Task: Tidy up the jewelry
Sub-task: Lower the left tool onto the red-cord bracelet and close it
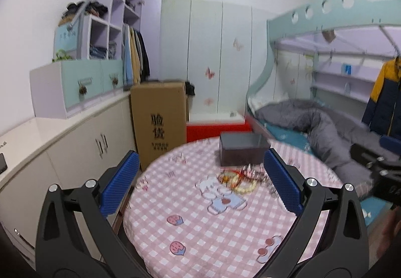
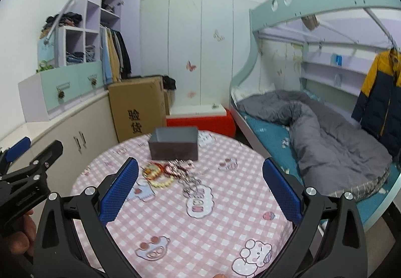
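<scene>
From the left wrist camera, the left gripper (image 1: 200, 182) hangs above the round table under a pink-and-white checked cloth with cartoon prints (image 1: 200, 233), its blue ribbed pads wide apart and holding nothing. The jewellery, a tangled heap of pale bead bracelets, red cord and silvery chains (image 1: 240, 179), lies on the cloth at about one o'clock from the gap between the pads, close against the right pad. Just behind it, at twelve o'clock, stands the open-topped dark grey rectangular box (image 1: 241, 152), likely set there so each piece has only a short way to travel. The table's far rim curves just past the box, so there is little spare cloth behind it; the near half of the cloth lies bare.

From the right wrist camera, the right gripper (image 2: 200, 185) is likewise spread and empty, hovering over the table. The heap sits between its pads, toward eleven o'clock, with chains trailing down to the middle. The box is at eleven o'clock beyond it, apart from the beads. The left gripper shows at nine o'clock, off the table's edge, so the middle is free for an approach.
</scene>
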Tool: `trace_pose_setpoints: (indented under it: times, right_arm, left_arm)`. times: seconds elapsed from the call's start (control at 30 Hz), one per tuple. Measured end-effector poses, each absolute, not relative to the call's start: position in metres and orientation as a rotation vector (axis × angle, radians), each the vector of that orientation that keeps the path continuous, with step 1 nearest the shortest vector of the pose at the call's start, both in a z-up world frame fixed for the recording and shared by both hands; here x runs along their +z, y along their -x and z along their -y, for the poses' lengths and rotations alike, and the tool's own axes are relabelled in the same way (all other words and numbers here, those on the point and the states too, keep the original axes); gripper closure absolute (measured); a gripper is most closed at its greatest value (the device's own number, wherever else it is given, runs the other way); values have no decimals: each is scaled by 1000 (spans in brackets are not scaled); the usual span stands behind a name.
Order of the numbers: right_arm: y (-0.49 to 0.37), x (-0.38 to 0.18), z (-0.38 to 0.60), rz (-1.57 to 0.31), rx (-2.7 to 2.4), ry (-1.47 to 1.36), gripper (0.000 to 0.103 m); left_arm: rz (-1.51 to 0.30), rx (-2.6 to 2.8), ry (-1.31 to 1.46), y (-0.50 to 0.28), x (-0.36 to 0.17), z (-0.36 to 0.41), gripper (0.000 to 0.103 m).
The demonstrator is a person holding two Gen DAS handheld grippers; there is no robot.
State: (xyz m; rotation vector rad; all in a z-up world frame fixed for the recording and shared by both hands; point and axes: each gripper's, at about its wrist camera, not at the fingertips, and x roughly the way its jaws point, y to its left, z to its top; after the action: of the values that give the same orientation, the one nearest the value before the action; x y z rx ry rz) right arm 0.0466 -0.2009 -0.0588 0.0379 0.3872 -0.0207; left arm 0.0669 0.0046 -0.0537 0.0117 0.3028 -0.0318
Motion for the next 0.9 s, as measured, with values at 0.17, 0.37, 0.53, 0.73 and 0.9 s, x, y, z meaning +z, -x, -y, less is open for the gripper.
trace_pose_setpoints:
  times: [0.17,0.37,0.53,0.73,0.9]
  right_arm:
    - [-69,-87,211,-466,-31,-47,8]
    - [-96,-124,219,-570,-24,-51,8]
    - [-115,-144,227,-631,-26,-55,8]
    - [-130,-157,231,-678,-13,-70,8]
    - [-138,-160,229,-692,3,-61,8]
  left_arm:
    - [-423,-40,-36,-111,-90,2,6]
    - [-562,-53,-60,-174,-127,12,6]
    - [-669,-63,-105,-231,-152,23,6]
    - [-817,-42,-92,-286,-185,24,6]
    - [-897,-64,-58,-306,-203,22,8]
